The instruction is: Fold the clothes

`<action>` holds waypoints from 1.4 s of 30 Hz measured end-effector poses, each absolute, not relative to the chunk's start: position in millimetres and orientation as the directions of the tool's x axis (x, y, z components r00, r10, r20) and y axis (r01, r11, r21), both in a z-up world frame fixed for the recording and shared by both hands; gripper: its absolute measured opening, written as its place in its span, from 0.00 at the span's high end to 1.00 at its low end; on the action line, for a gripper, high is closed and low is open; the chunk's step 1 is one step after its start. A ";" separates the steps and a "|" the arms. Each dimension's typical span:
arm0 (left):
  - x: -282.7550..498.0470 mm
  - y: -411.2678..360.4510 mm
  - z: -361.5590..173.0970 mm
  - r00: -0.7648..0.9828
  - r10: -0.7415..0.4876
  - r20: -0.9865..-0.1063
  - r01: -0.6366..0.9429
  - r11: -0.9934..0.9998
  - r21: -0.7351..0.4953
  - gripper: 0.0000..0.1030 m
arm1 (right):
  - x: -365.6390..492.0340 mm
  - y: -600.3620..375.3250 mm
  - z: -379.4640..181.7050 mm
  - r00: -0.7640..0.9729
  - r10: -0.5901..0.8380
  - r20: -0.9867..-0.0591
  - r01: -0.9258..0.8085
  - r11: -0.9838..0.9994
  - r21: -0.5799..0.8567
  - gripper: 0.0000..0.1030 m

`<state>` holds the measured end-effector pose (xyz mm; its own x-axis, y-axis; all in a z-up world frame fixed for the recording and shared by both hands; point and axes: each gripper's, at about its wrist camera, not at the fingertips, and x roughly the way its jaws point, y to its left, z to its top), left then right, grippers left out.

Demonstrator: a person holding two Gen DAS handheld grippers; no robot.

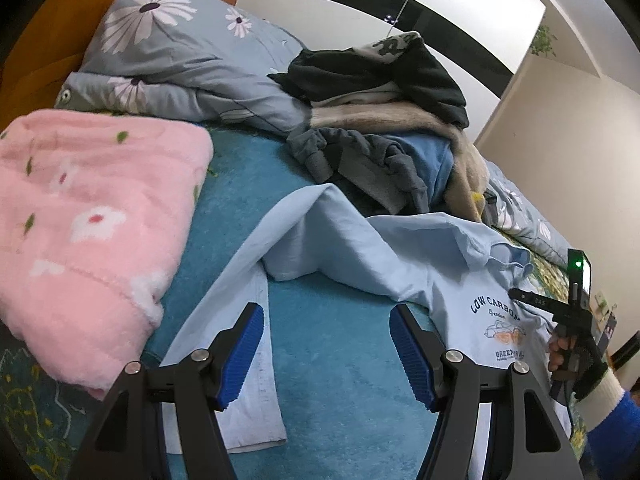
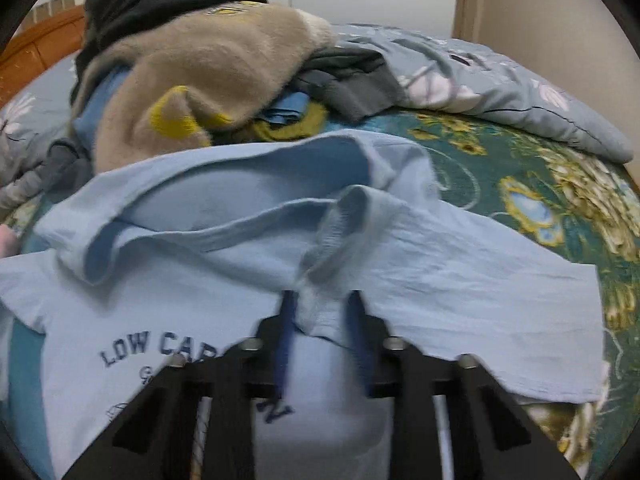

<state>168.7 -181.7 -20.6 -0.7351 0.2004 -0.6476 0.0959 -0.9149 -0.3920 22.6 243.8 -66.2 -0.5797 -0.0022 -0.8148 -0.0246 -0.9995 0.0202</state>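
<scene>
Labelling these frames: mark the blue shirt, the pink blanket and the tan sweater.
blue shirt [image 2: 440, 280]: right wrist view, on its flat right side.
pink blanket [image 1: 88, 216]: left wrist view, on its top face.
tan sweater [image 2: 224, 64]: right wrist view, on its fuzzy top.

Light-blue T-shirt [image 1: 360, 248], pink floral blanket [image 1: 92, 216]

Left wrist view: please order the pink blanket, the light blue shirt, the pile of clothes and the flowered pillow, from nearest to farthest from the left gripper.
1. Light blue shirt, under the left gripper.
2. Pink blanket, left.
3. Pile of clothes, ahead, right.
4. Flowered pillow, far back, left.
</scene>
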 end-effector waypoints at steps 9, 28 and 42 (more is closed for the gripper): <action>172.5 -191.9 -22.9 -0.748 0.218 -0.627 0.090 -0.902 -0.421 0.33 | 49.2 313.0 0.5 -0.708 -0.177 -0.683 -0.133 -0.917 0.376 0.97; 193.8 -214.7 -15.3 -0.758 0.199 -0.621 0.130 -0.887 -0.443 0.33 | 62.0 88.3 -37.4 -0.485 -0.390 -0.783 0.364 -0.904 0.224 0.95; 229.4 -230.1 -32.3 -0.672 0.077 -0.736 0.260 -0.907 -0.332 0.33 | 95.5 129.6 -7.0 -0.531 -0.476 -0.701 0.362 -0.876 0.320 0.55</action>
